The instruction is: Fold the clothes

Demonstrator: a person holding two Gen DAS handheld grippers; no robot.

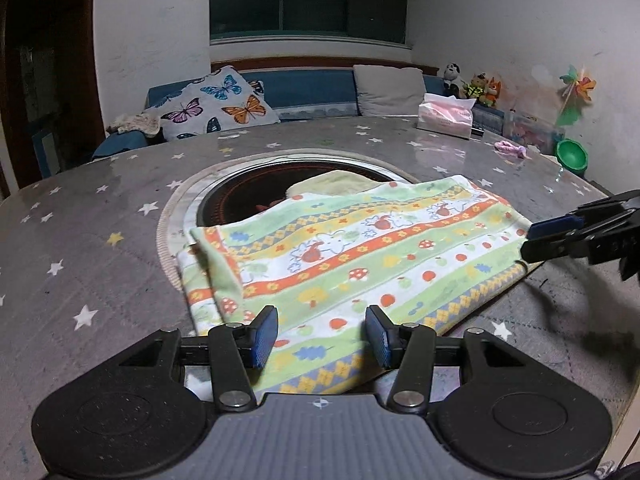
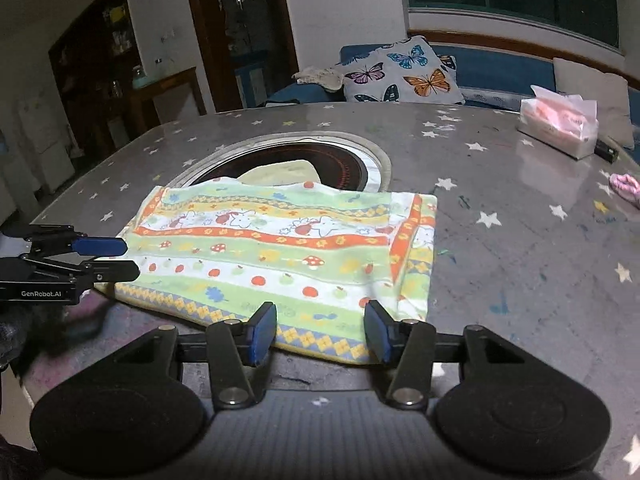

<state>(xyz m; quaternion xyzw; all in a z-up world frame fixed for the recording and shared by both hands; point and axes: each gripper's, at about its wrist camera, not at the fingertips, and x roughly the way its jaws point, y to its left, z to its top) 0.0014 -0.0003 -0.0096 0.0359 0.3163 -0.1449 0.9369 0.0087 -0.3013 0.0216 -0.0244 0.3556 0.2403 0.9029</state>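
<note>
A patterned cloth (image 1: 344, 264) with green, orange and white stripes, mushrooms and apples lies folded flat on the grey star-print table (image 1: 100, 216). It also shows in the right wrist view (image 2: 280, 252). My left gripper (image 1: 322, 334) is open, its blue pads over the cloth's near edge. My right gripper (image 2: 320, 330) is open above the cloth's near right corner. In the left wrist view the right gripper (image 1: 532, 242) sits at the cloth's right edge. In the right wrist view the left gripper (image 2: 120, 258) sits at the cloth's left edge.
A round black hotplate recess (image 1: 260, 192) lies in the table's middle, partly under the cloth, with a pale yellow cloth (image 2: 280, 172) in it. A pink tissue pack (image 2: 560, 124) and a small pink item (image 2: 626, 186) sit at the far right. A sofa with a butterfly cushion (image 1: 216, 104) is behind.
</note>
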